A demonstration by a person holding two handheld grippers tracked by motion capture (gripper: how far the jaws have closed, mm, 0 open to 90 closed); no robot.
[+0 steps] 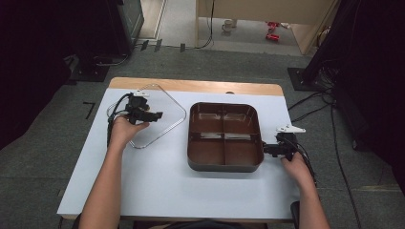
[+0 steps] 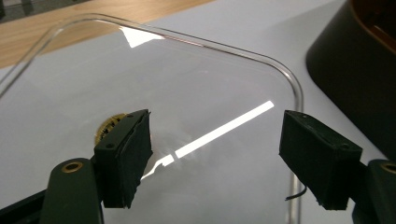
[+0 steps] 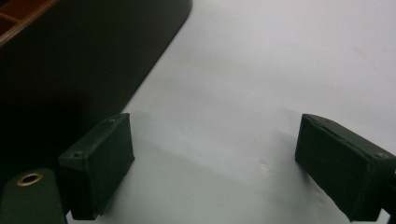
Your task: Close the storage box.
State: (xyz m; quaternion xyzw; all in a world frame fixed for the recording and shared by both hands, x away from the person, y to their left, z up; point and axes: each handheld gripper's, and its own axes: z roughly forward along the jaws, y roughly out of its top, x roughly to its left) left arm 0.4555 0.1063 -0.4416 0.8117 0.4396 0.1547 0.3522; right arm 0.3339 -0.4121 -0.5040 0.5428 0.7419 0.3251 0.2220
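clear lid (image 2: 196,93) cut by bottom edge, brown tray (image 3: 70,56) cropped top-left in right gripper view

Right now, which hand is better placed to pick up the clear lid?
Left. The left claw hangs open over the clear lid, which lies flat on the table left of the brown tray. The right claw is open at the tray's right wall, far from the lid.

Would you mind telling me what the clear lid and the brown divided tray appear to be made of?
The clear lid looks like glossy transparent plastic, possibly glass: the white table shows through it, and a bright light streak reflects off it. The brown divided tray looks like smooth moulded plastic with a slight sheen: rounded corners, thin partition walls and soft highlights inside. Neither can be confirmed by look alone.
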